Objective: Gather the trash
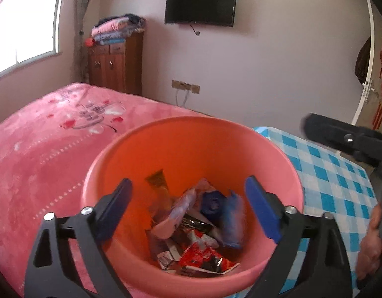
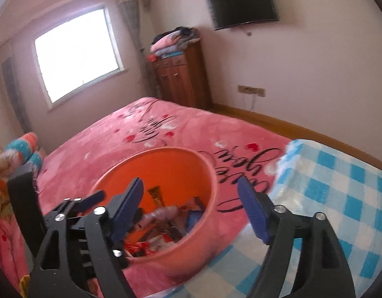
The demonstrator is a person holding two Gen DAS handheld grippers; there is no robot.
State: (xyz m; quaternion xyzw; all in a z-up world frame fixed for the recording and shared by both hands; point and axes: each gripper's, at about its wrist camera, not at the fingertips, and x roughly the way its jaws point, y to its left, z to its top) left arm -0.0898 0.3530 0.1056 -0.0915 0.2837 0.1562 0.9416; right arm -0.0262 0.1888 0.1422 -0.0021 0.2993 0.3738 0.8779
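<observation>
A pink plastic bucket (image 1: pixel 191 139) stands on the bed and holds several pieces of trash: a red and white wrapper (image 1: pixel 203 258), a blue crumpled piece (image 1: pixel 230 221), a yellow packet (image 1: pixel 158 183) and a clear pinkish wrapper (image 1: pixel 176 213). My left gripper (image 1: pixel 188 211) hangs open and empty right above the bucket's mouth. My right gripper (image 2: pixel 191 211) is open and empty over the bucket's right rim (image 2: pixel 210 173); it also shows at the right in the left wrist view (image 1: pixel 340 139). The left gripper's fingers (image 2: pixel 91 200) show at the bucket's left.
The bucket sits on a pink bedspread (image 1: pixel 41 149) beside a blue and white checked cloth (image 1: pixel 335 173). A wooden cabinet (image 1: pixel 116 64) with folded blankets, a wall television (image 1: pixel 200 6), a window (image 2: pixel 76 52) and a door (image 1: pixel 374 74) lie beyond. Pillows (image 2: pixel 17 154) lie at the left.
</observation>
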